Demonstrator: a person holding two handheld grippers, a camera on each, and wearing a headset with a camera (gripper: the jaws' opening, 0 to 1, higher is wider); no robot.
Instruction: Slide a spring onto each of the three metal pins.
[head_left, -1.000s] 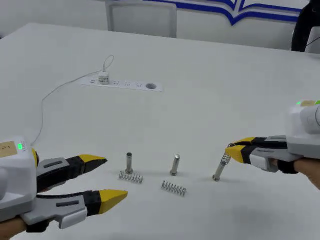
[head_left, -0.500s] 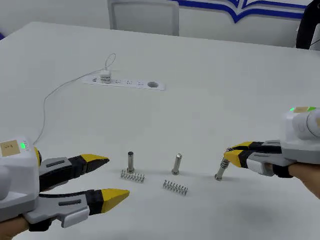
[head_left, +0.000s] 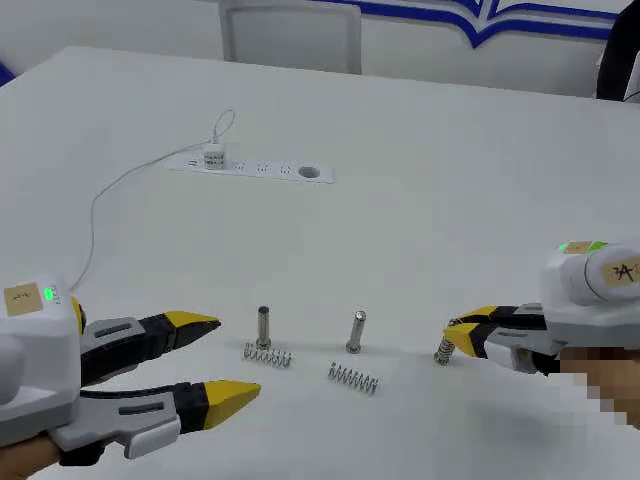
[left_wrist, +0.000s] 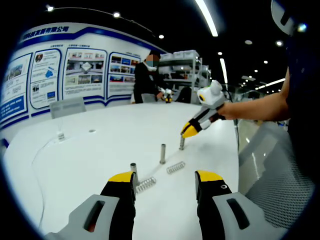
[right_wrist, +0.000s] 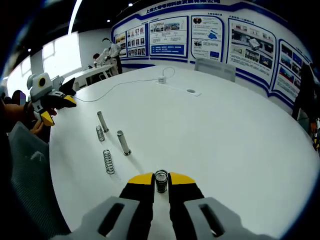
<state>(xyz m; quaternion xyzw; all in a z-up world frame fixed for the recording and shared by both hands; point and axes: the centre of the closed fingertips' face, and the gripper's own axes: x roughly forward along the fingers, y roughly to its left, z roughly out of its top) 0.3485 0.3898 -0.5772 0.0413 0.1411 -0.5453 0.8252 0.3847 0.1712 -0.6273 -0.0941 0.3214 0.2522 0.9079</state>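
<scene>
The right gripper (head_left: 455, 335) had its fingers pressed in on a spring (head_left: 446, 346) that sat around the right pin (right_wrist: 161, 176). In the right gripper view that pin showed end-on between the yellow tips, so its long axis ran nearly straight along the fingers. How far down the spring had gone was hard to judge, perhaps most of the way.

The left gripper (head_left: 230, 357) hovered low with its fingers spread wide, pinching nothing. The left pin (head_left: 263, 325) and the middle pin (head_left: 356, 330) stood upright and bare on the white surface (head_left: 400, 200). The left spring (head_left: 265, 353) lay on its side at the left pin's foot, and the middle spring (head_left: 353, 377) lay just before the middle pin. Both had their long axes running left to right.

The left spring lay just ahead of the left fingers and well apart from the right ones. The left gripper was therefore the nearer for it, though the spring would likely need turning upright.
</scene>
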